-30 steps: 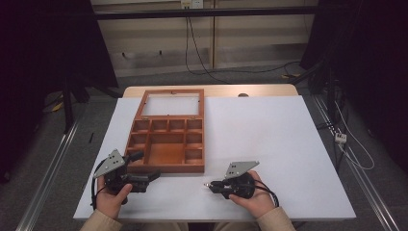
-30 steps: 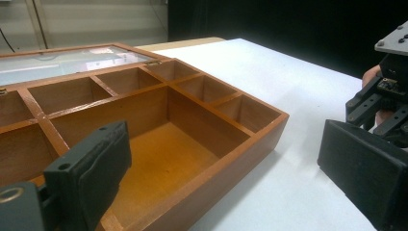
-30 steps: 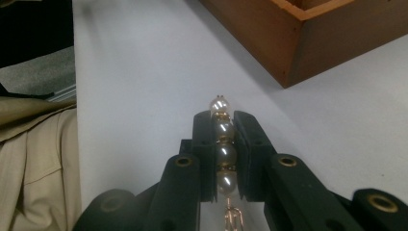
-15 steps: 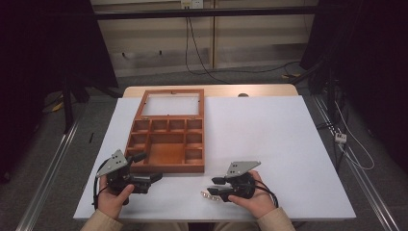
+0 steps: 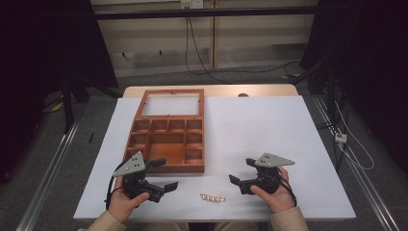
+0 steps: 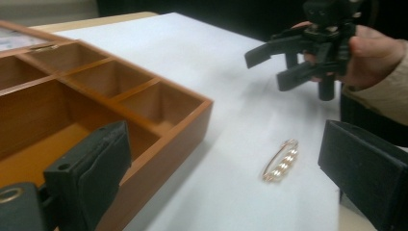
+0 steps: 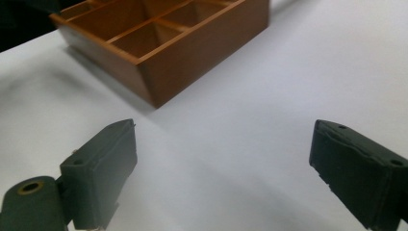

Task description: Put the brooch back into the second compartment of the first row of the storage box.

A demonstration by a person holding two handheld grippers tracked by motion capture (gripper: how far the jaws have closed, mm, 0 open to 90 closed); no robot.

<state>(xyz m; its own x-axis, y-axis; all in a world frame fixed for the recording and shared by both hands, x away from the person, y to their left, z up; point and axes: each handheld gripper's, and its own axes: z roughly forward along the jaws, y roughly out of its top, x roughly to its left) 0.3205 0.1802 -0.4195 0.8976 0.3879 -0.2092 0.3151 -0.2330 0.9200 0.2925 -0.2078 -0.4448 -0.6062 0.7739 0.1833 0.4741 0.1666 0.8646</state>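
- We are holding the left hand-held gripper (image 5: pixel 161 175) low over the near left part of the bench (image 5: pixel 269 130), just in front of the wooden box (image 5: pixel 168 139); its jaws are standing wide apart with nothing between them.
- In the left gripper view, one jaw is showing in front of the box's large compartment and the other is sitting off at the right edge, with the hair clip (image 6: pixel 280 160) lying on the white surface between and beyond them.
- The wooden box is resting open on the left half of the bench, its glass-paned lid (image 5: pixel 171 104) lying back flat on the far side and its small compartments looking empty as far as we can tell.
- The hair clip (image 5: pixel 212 197), a small gold piece with a row of pale beads, is lying flat on the bench near the front edge, just in front of the box's near right corner and between our two hand-held grippers, touching neither.
- We are holding the right hand-held gripper (image 5: pixel 240 172) to the right of the clip, pointing left; its jaws have just been opening and are now gaping wide, with only bare bench between them.
- In the right gripper view, the box's corner (image 7: pixel 155 98) is showing beyond the spread jaws.
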